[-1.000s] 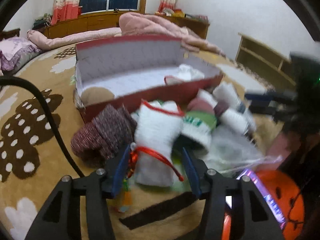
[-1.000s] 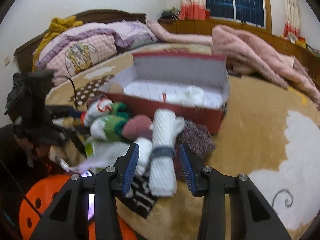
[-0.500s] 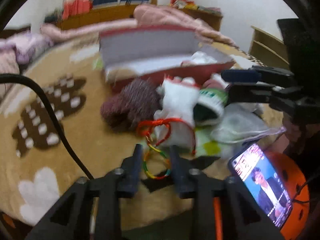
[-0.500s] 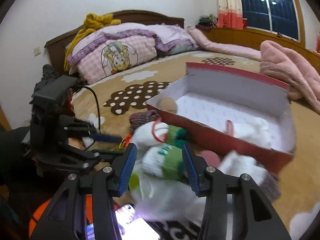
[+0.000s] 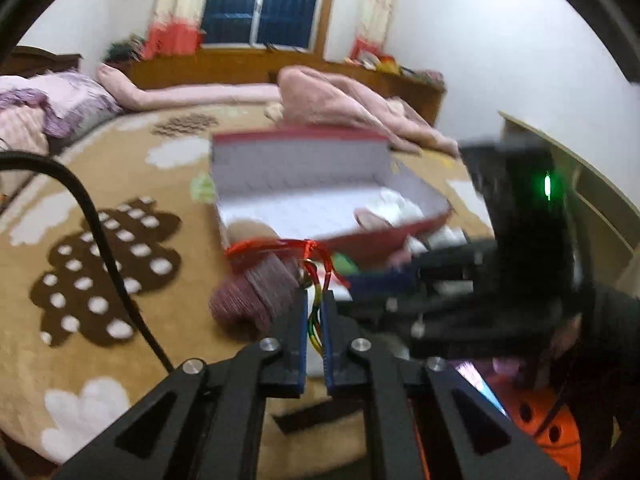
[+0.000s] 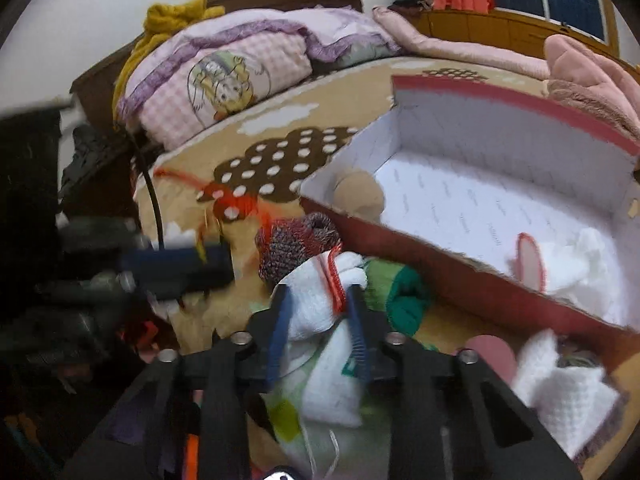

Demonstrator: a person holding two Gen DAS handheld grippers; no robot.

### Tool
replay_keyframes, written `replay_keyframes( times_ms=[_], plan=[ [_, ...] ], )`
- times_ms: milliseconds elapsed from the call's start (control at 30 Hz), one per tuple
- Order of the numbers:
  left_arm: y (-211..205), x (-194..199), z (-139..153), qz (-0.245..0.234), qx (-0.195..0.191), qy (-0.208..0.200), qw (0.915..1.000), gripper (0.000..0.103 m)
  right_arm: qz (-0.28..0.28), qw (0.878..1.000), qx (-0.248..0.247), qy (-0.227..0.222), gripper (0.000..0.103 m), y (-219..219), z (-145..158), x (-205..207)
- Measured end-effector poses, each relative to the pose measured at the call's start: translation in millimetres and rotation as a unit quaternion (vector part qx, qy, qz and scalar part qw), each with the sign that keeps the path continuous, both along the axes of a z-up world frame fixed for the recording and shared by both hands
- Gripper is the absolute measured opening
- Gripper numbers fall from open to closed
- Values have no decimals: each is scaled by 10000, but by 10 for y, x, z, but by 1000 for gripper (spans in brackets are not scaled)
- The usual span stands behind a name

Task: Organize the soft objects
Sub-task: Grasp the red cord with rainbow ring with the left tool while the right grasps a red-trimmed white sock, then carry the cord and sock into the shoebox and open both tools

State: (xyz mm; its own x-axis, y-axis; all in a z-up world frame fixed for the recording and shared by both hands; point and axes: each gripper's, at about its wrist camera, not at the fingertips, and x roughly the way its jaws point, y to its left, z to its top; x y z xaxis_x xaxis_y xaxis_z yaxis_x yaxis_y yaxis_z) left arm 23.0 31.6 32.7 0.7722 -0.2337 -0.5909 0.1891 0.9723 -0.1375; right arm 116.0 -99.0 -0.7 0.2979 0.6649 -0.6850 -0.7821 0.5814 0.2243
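The left gripper [image 5: 314, 310] has just closed its fingers on a coloured cord [image 5: 315, 322]; the right gripper [image 6: 318, 312] has just closed its fingers around a white sock [image 6: 316, 304]. Beyond both, the red box [image 6: 460, 256] holds few items; most of the pile remains outside

Tan patterned bedspread [image 6: 192, 312]; on it a red box [image 6: 460, 256], maroon knit roll [image 6: 296, 240], pink quilt [image 5: 352, 104].
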Motion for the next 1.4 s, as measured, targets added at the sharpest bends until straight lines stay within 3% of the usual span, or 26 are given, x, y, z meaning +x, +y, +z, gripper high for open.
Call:
replay_keyframes(
  times_ms=[133,400,567,667,767,1033,1400],
  plan=[
    [75,49,104,227,-96,-200,9995,6,122,9999,-63,-98,14,62,-47,-20],
    [128,100,306,310,-191,-597,9976,6,121,9985,330,-413,14,-179,229,-124],
    [83,221,321,371,-233,-582,9973,6,-265,9914,908,-901,14,-560,626,-134],
    [71,214,402,431,-401,-799,9951,6,-603,9859,1117,-1092,15,-819,806,-65],
    [28,195,470,520,-271,-984,9934,6,-1046,9792,1209,-1249,15,-1100,925,26],
    [56,394,402,762,-414,-616,9943,6,-1777,9705,1302,-976,15,-1499,865,286],
    [13,666,340,403,-845,-525,9942,6,-2102,9668,1041,-1011,15,-1558,786,426]
  ],
)
